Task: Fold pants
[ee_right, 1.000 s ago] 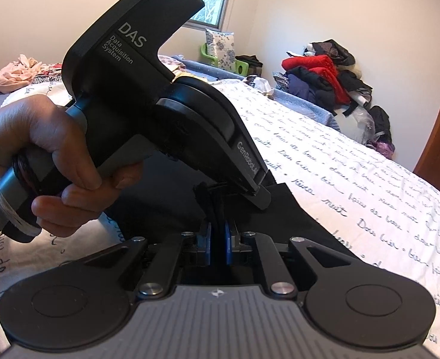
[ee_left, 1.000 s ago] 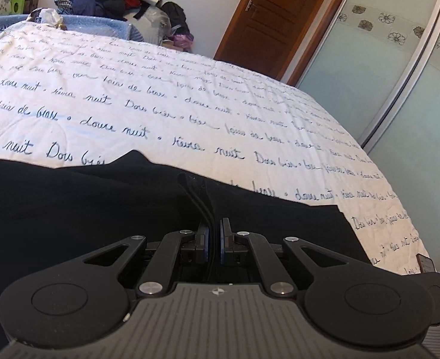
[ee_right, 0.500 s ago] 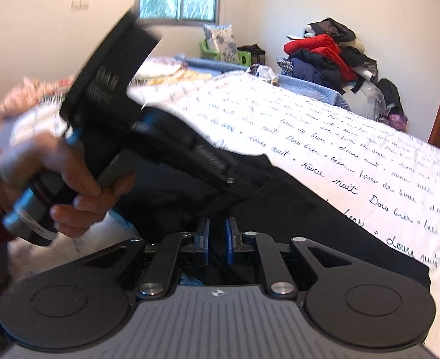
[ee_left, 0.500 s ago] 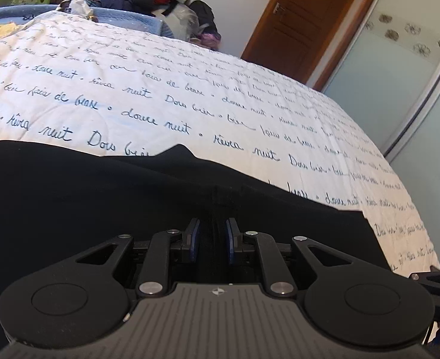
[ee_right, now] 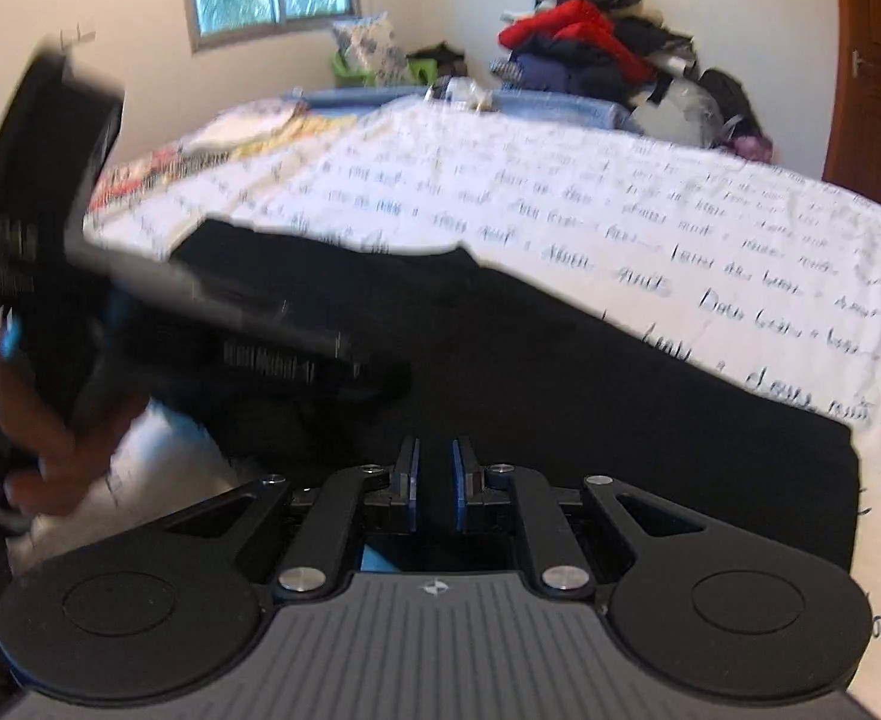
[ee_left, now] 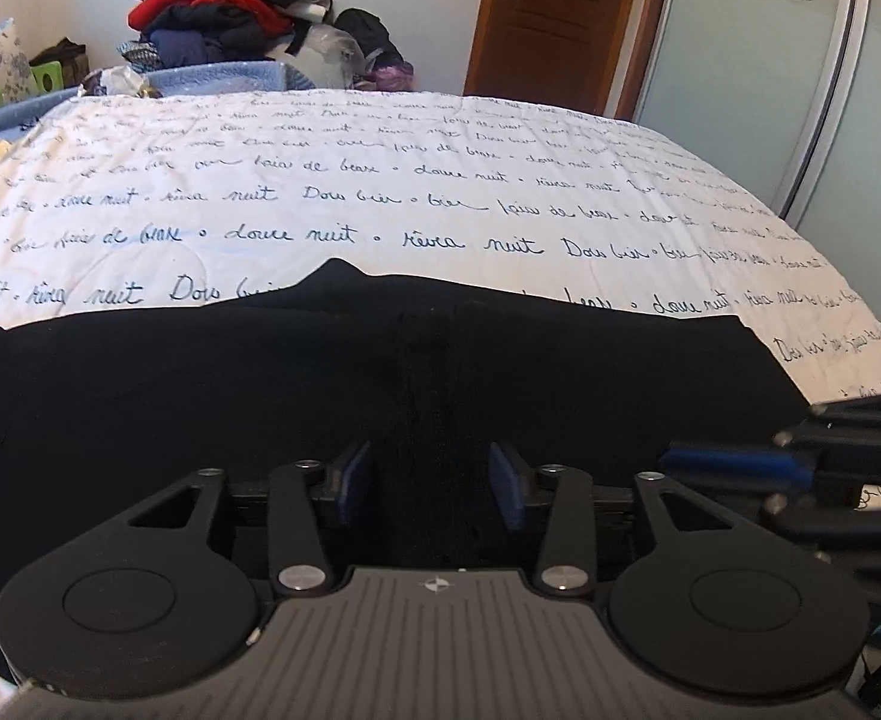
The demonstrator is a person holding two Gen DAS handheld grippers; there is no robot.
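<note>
- Black pants (ee_left: pixel 380 372) lie flat on the near edge of the bed (ee_left: pixel 440 192).
- Left claw (ee_left: pixel 431 483) is opening; fabric sits between the pads, no longer pinched.
- Right claw (ee_right: pixel 434 483) is clenched on the pants' edge.
- Advice: let the cloth settle flat before the left claw backs off.
- Clothes pile (ee_left: pixel 230 18) sits beyond the far side, clear of the work.
</note>
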